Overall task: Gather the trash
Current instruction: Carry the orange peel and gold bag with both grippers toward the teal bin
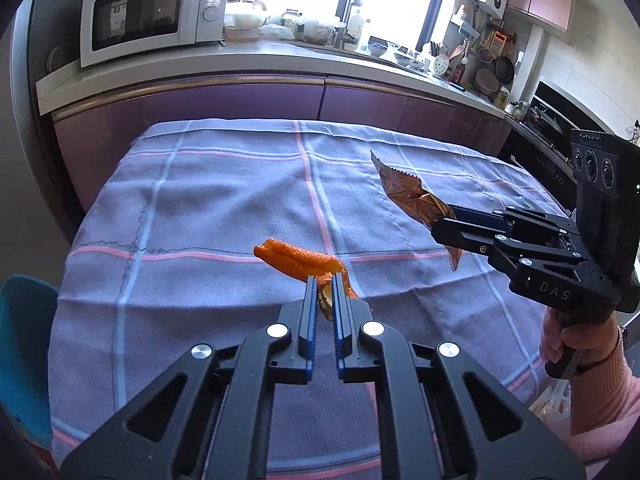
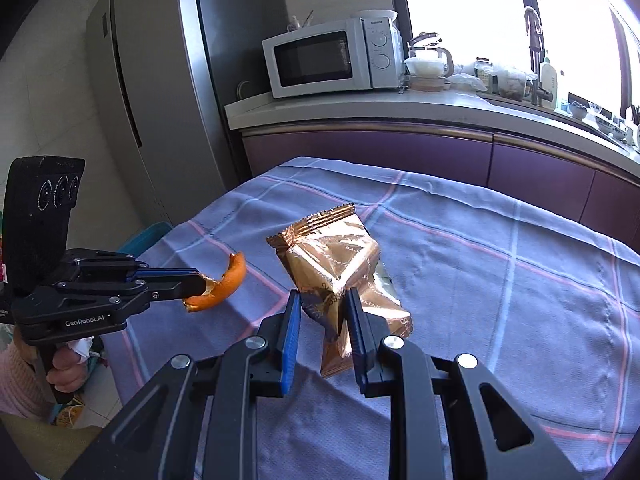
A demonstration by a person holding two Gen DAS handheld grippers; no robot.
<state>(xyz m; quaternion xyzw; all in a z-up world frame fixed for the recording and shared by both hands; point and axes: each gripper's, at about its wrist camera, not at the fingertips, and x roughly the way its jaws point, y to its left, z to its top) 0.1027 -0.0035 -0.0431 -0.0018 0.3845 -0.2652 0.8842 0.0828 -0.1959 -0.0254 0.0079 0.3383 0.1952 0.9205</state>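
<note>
The left tongs [image 1: 324, 280] are pinched nearly closed on a curl of orange peel [image 1: 298, 261], gripping it at its near end so that the rest of the peel juts out ahead of the tips and a little to their left, lifted clear of the checked lilac cloth [image 1: 200, 208] that covers the tabletop. Seen from the right wrist, the same peel [image 2: 226, 286] bends up in an arc beyond the ends of those tongs [image 2: 200, 282]. The right tongs [image 2: 322, 300] are closed partway on a crumpled bronze foil wrapper [image 2: 340, 264]: both pads press into its lower, creased part, while its wider upper half with the serrated edge stands up beyond the tips, and a loose corner hangs down between and below the fingers. From the left wrist the right tongs [image 1: 440, 224] come in from the right side, the wrapper [image 1: 404, 188] sticking out past their tips, raised off the cloth. The two pairs of tongs are side by side and apart, each with its own piece of trash, neither piece touching the other. A hand [image 1: 576, 340] in a pink sleeve grips the handle of the right tongs, and another hand [image 2: 66, 368] grips the handle of the left.
</note>
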